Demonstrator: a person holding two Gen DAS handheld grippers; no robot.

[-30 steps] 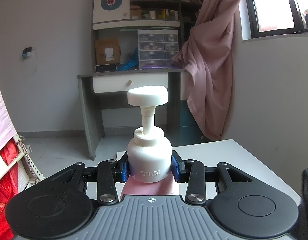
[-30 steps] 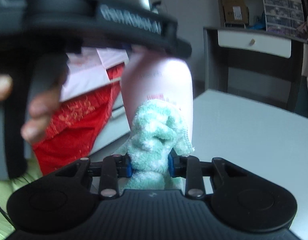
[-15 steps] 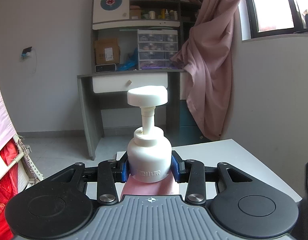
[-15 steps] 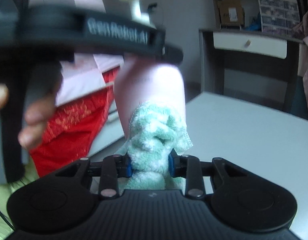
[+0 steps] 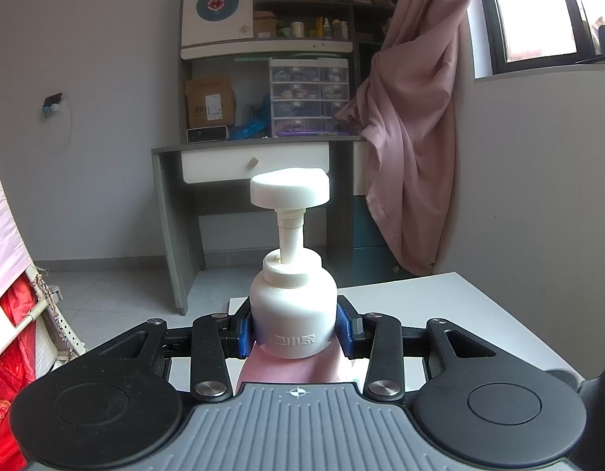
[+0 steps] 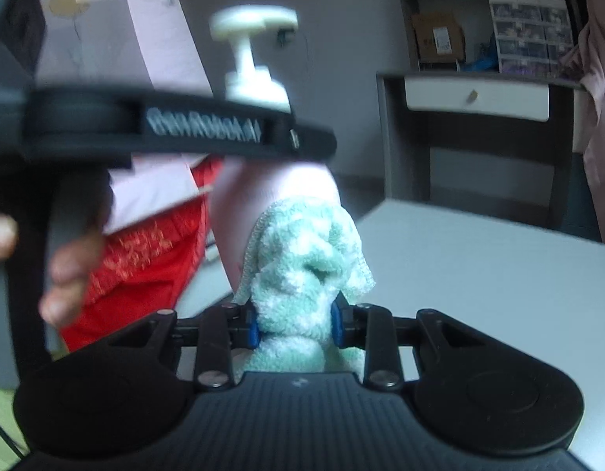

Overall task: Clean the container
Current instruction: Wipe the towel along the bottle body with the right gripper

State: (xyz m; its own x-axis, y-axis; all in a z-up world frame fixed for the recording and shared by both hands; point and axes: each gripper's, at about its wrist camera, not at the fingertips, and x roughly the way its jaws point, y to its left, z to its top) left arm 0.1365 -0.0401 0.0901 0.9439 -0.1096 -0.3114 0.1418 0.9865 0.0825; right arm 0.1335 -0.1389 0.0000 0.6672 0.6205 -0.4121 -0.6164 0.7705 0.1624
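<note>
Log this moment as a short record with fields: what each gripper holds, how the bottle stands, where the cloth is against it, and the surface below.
left gripper: shut on the white collar of the pink pump bottle with white pump head
bottle pose: upright, pump head on top
right gripper: shut on the bunched mint-green and white terry cloth
cloth position: against the bottle's pink lower body, in front of it in the right wrist view
surface: white table
bottle base contact with table: hidden, cannot tell
hand: fingers around the left gripper's handle
</note>
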